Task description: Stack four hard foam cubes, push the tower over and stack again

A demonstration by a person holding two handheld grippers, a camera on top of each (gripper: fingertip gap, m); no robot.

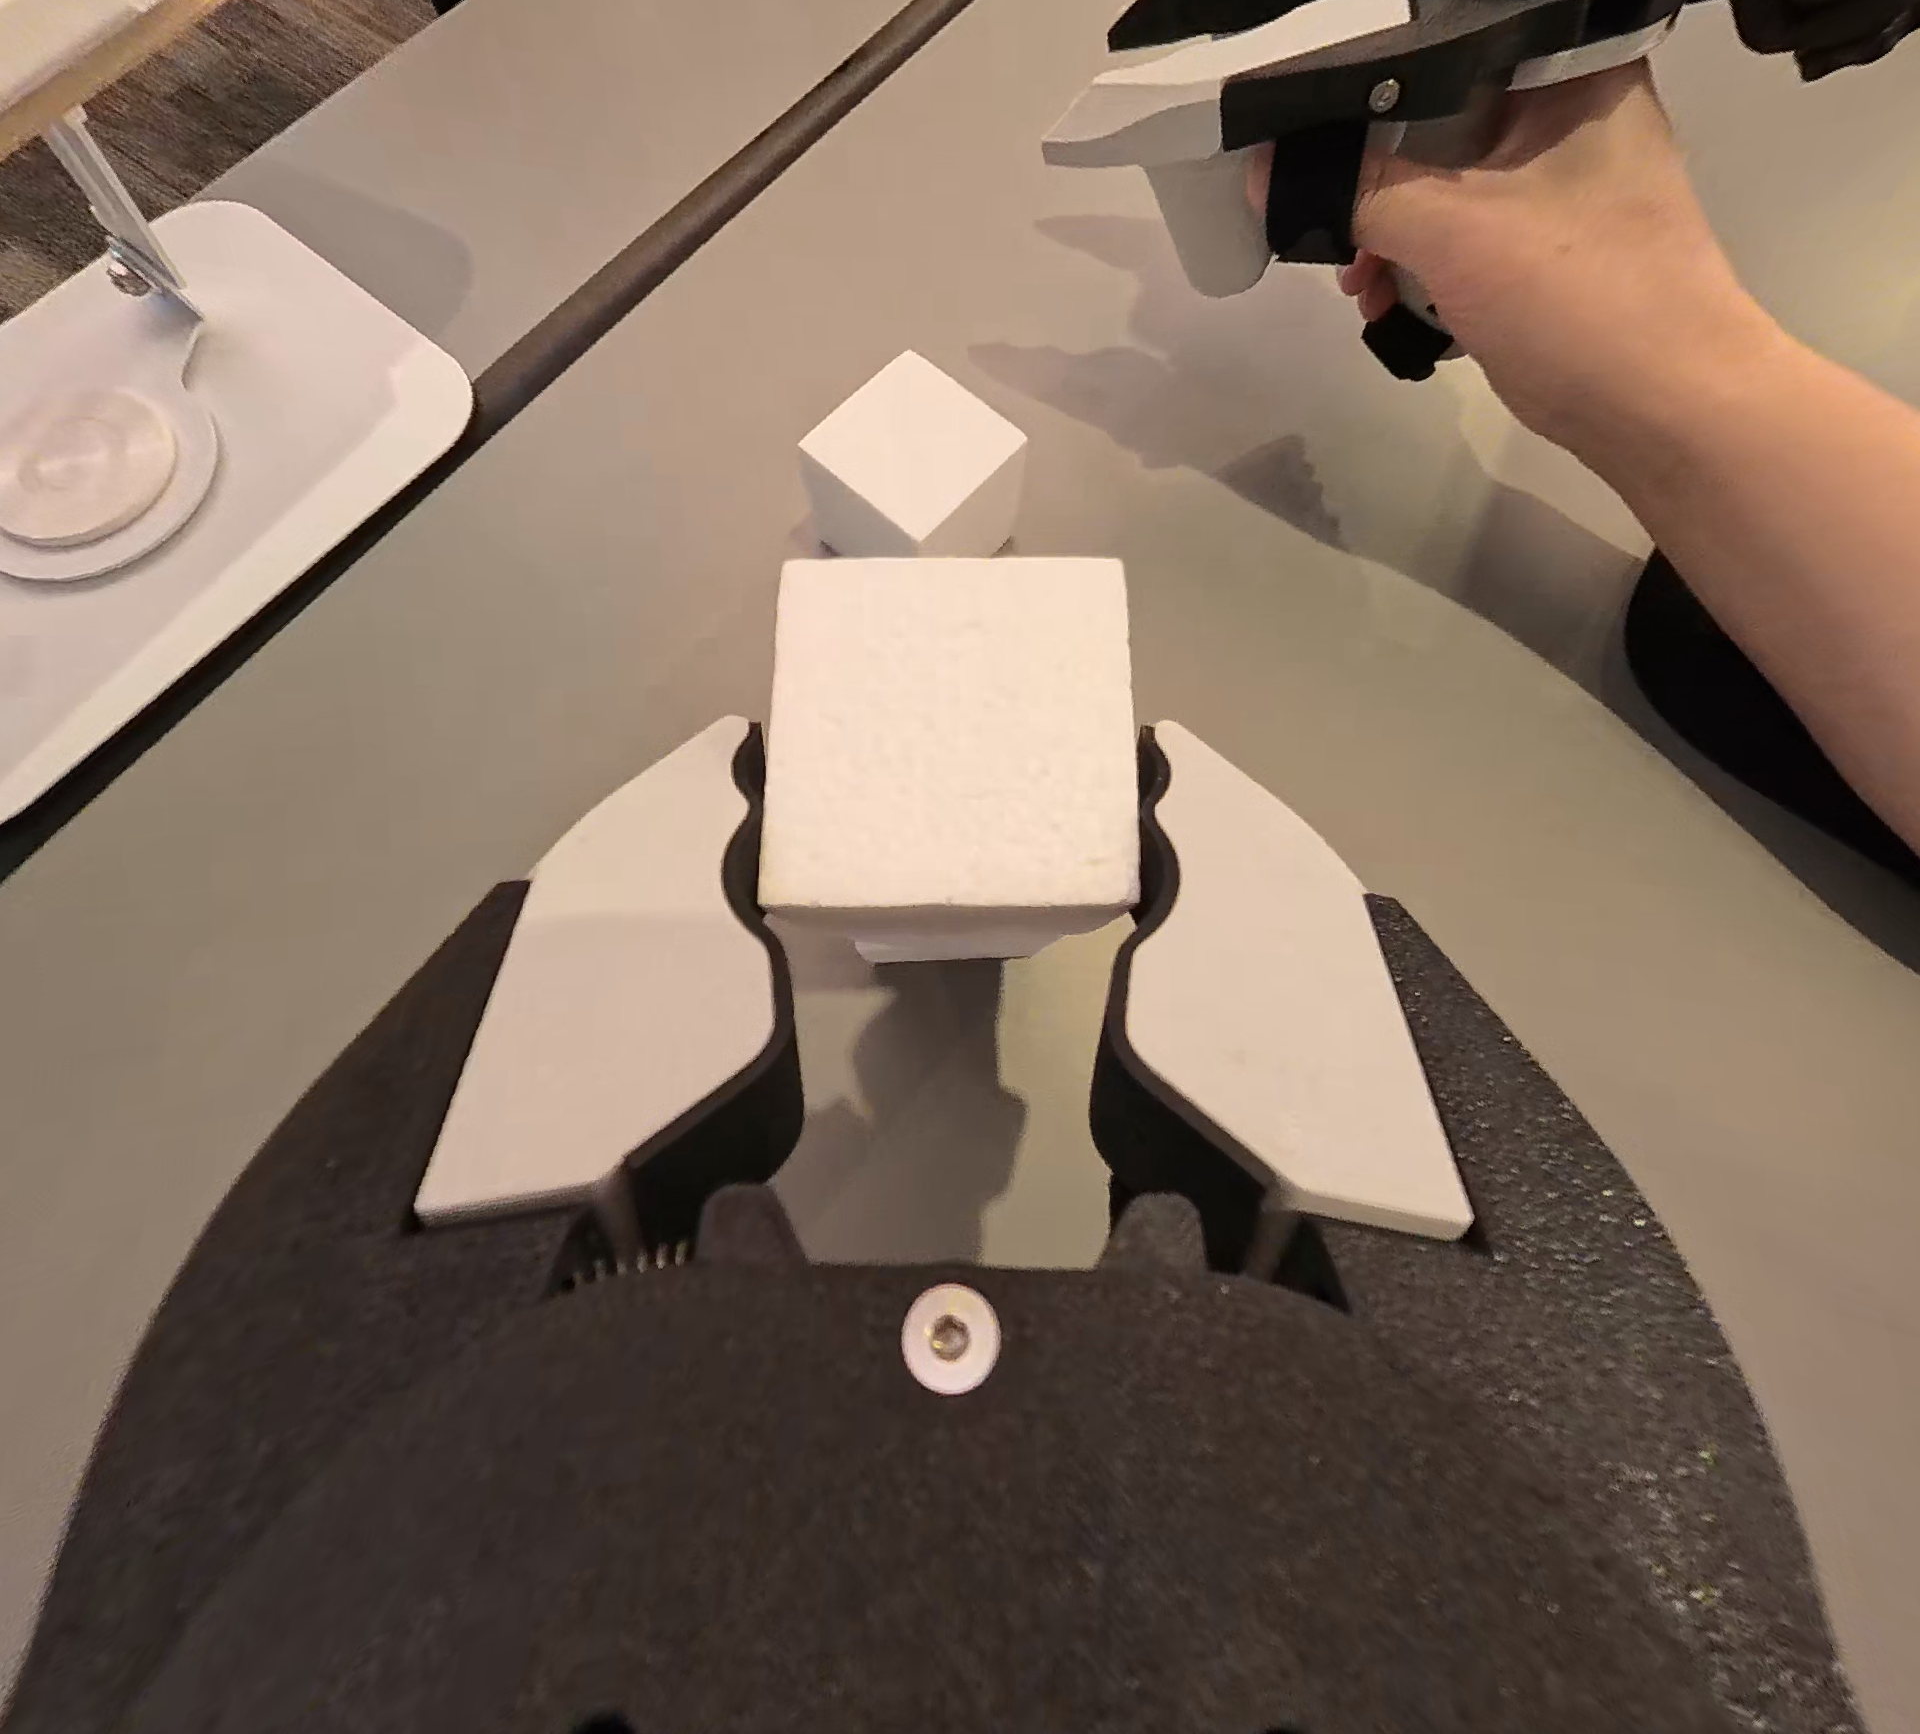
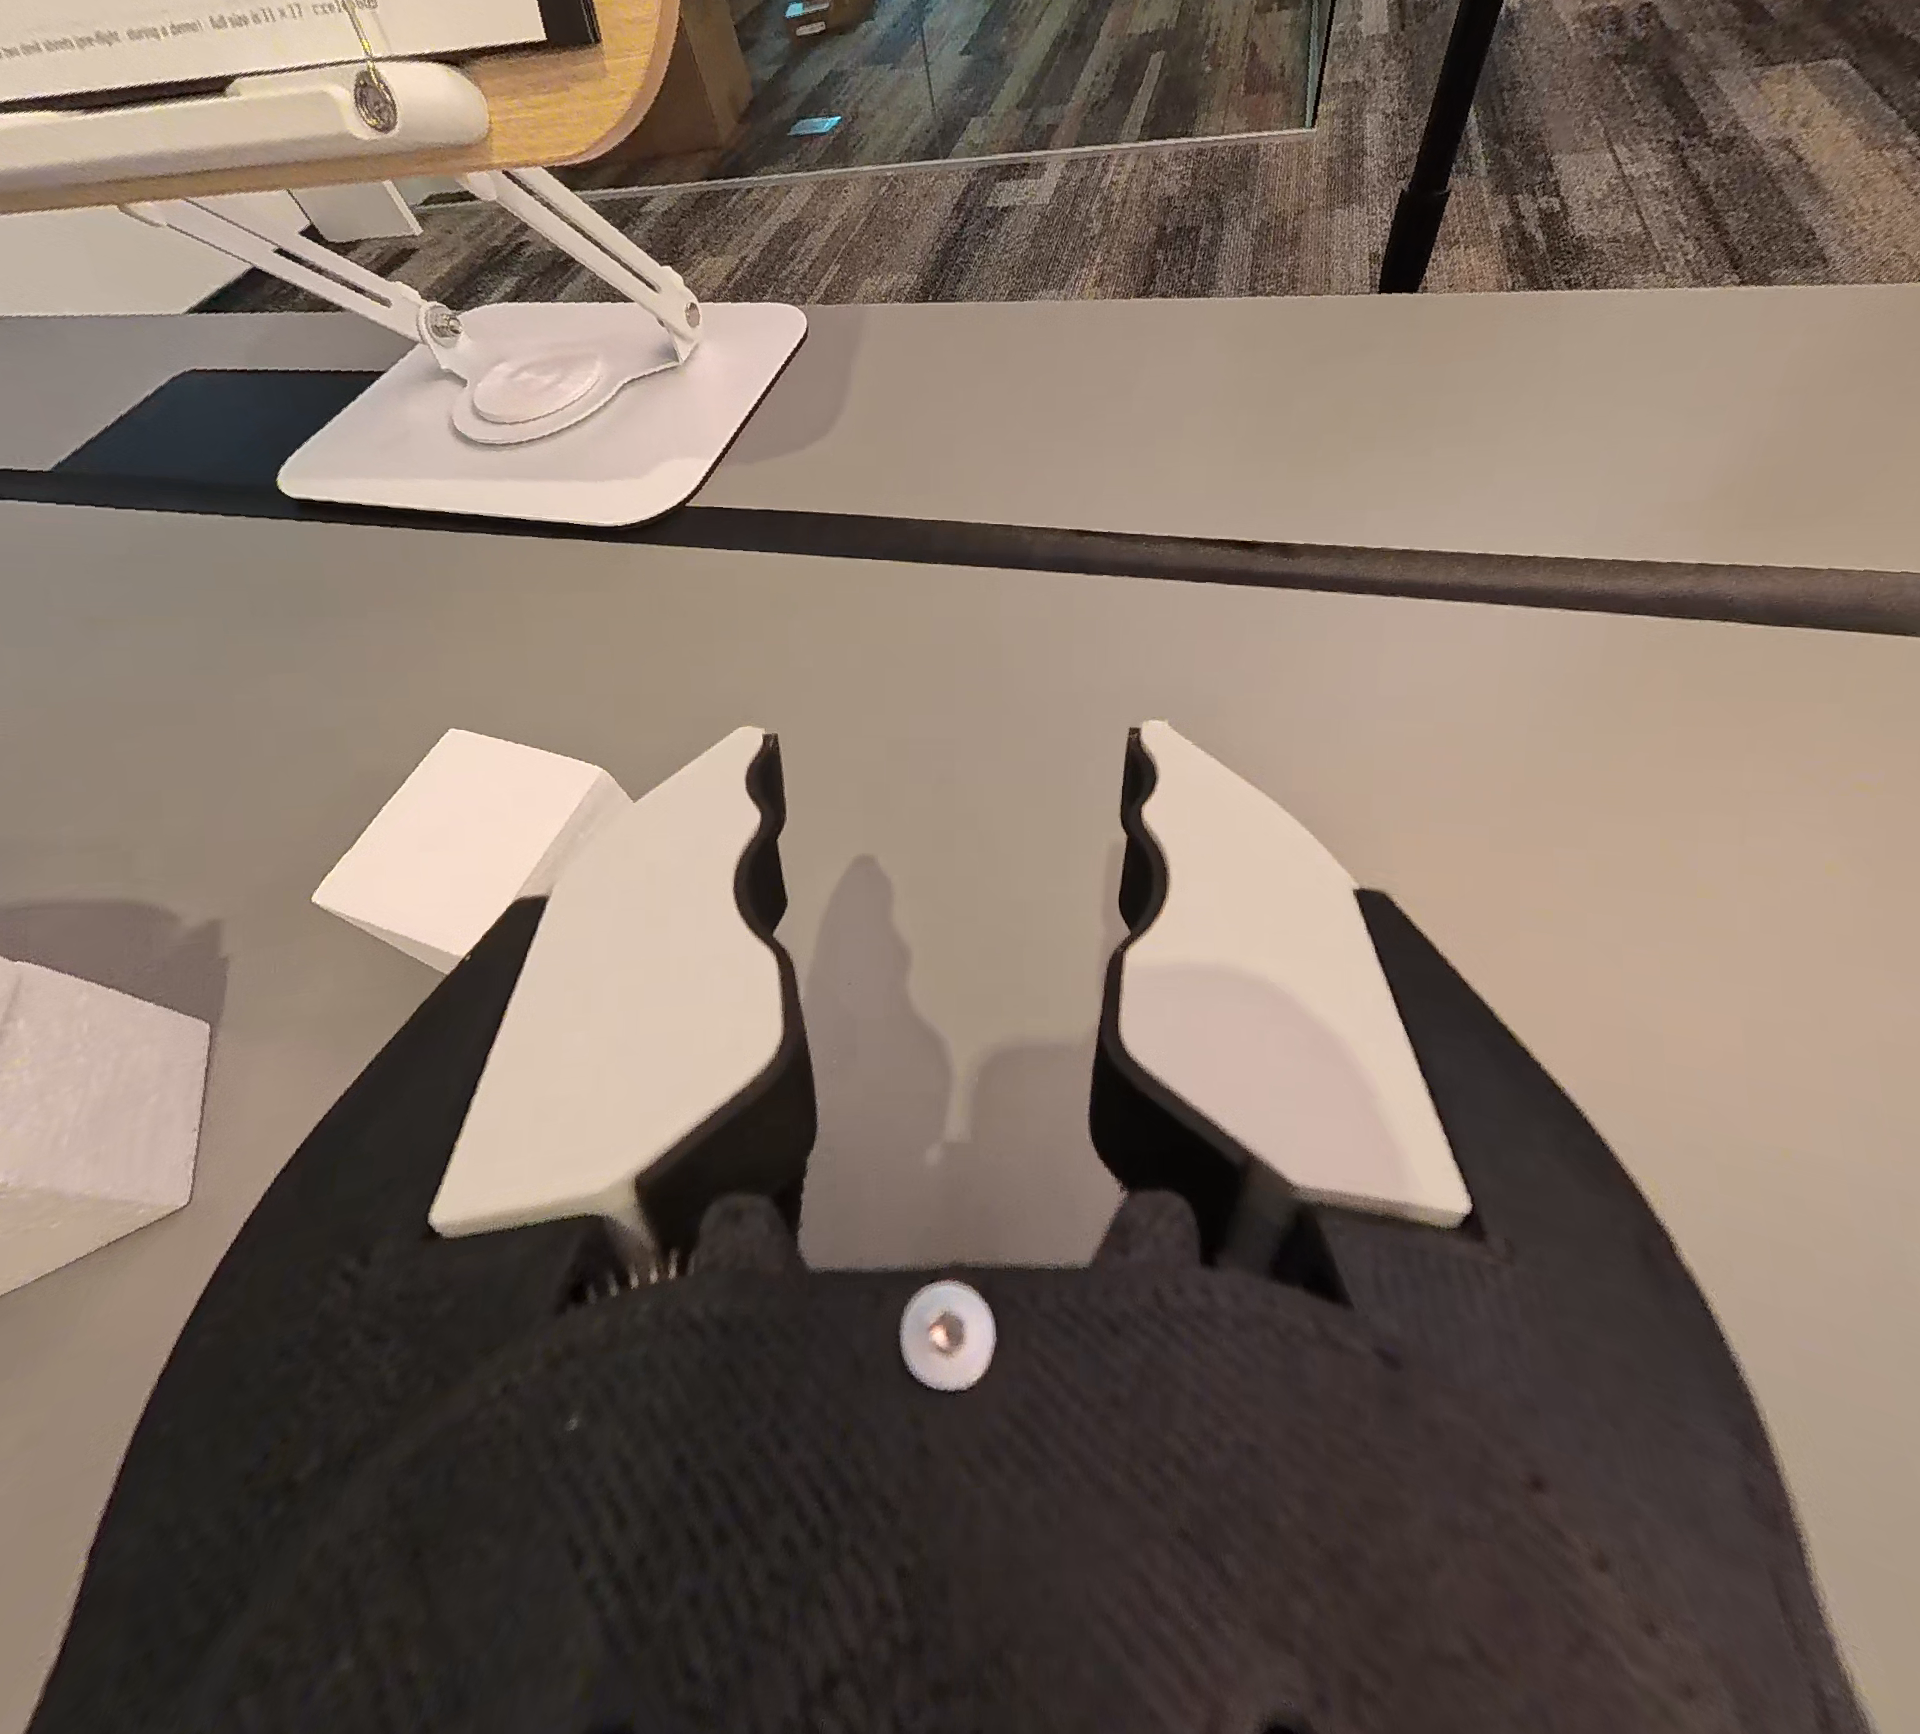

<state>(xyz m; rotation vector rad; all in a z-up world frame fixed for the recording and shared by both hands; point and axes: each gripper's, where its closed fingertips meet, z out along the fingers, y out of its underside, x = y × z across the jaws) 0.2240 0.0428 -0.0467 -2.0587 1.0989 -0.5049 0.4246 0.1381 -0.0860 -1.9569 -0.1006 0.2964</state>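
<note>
My left gripper (image 1: 948, 739) is shut on a white foam cube (image 1: 945, 739), its fingers pressed against the cube's two sides. The cube rests on top of another white cube (image 1: 935, 944), of which only a sliver shows beneath it. A third white cube (image 1: 914, 469) stands on the grey table (image 1: 520, 749) just behind, turned corner-on. My right gripper (image 2: 951, 739) is open and empty above the table; in the left wrist view it (image 1: 1086, 95) hovers high at the back right. In the right wrist view a cube (image 2: 468, 843) lies left of its fingers, and another (image 2: 83, 1123) is at the left edge.
A white stand base (image 2: 540, 417) carrying a wooden-edged board sits at the back left, across a dark gap (image 2: 1247, 557) between two tables. A person's forearm (image 1: 1610, 354) reaches in from the right. A black pole (image 2: 1455, 53) stands beyond the table.
</note>
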